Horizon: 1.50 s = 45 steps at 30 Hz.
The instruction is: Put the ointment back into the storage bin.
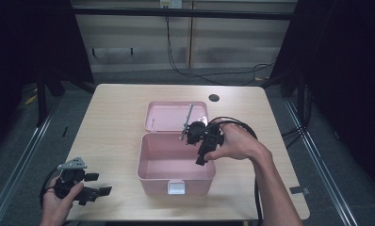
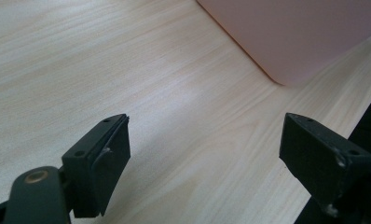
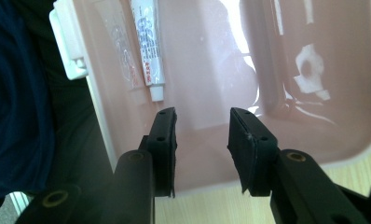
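Observation:
An open pink box (image 1: 152, 179) stands in the middle of the wooden table (image 1: 110, 122), its lid (image 1: 164, 117) laid back flat behind it. My right gripper (image 1: 202, 159) hangs over the box's right side and points down into it, open and holding nothing. In the right gripper view the gripper (image 3: 202, 126) looks at the box's inside (image 3: 202, 56), where a white printed tube (image 3: 147, 46) lies along one wall. My left gripper (image 1: 100, 184) rests low at the table's front left corner. Its jaws are wide open (image 2: 204, 135), with the box's corner (image 2: 305, 32) ahead.
A white latch (image 1: 177, 188) sits on the box's front wall. A dark round hole (image 1: 214, 98) marks the table's far edge. Black cables (image 1: 199, 73) lie on the floor behind the table. Bare tabletop spreads left of the box.

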Motion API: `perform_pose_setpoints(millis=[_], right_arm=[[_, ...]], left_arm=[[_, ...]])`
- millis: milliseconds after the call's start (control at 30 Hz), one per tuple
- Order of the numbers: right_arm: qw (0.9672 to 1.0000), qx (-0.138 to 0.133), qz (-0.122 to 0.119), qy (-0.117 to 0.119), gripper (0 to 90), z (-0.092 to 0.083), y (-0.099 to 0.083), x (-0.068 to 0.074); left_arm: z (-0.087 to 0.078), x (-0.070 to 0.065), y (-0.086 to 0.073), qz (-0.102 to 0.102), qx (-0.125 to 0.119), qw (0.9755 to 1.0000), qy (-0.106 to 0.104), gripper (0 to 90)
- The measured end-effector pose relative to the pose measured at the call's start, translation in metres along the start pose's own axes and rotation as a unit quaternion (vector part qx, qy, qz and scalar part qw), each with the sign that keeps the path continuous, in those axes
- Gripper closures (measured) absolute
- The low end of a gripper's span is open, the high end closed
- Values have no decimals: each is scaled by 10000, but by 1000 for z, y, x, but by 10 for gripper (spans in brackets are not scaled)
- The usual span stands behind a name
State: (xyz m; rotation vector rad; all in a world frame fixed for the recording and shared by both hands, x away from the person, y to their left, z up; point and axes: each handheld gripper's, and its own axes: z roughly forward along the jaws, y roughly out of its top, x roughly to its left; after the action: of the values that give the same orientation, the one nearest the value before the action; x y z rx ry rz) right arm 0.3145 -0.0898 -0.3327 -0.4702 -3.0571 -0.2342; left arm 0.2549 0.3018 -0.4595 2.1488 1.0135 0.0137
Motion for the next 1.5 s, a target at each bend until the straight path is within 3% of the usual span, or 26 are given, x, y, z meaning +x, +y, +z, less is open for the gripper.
perform_pose_setpoints(millis=[633,933,1067,1200,1500], right_arm=[[9994,-58,278,-188,609,-21,-37,-1],[9978,-144,600,-254,578,-24,-63,-3],[9967,-268,723,-257,566,-23,-77,-3],[9956,-221,869,-270,557,-20,-84,-3],[9913,-253,1258,-288,518,2,-115,-6]], left_arm=[[0,0,0,11,10,10000,-15,162],[0,0,0,6,53,10000,-25,162],[0,0,0,18,24,10000,-22,162],[1,-1,0,7,13,10000,-64,162],[0,0,0,-17,-13,10000,-47,162]])
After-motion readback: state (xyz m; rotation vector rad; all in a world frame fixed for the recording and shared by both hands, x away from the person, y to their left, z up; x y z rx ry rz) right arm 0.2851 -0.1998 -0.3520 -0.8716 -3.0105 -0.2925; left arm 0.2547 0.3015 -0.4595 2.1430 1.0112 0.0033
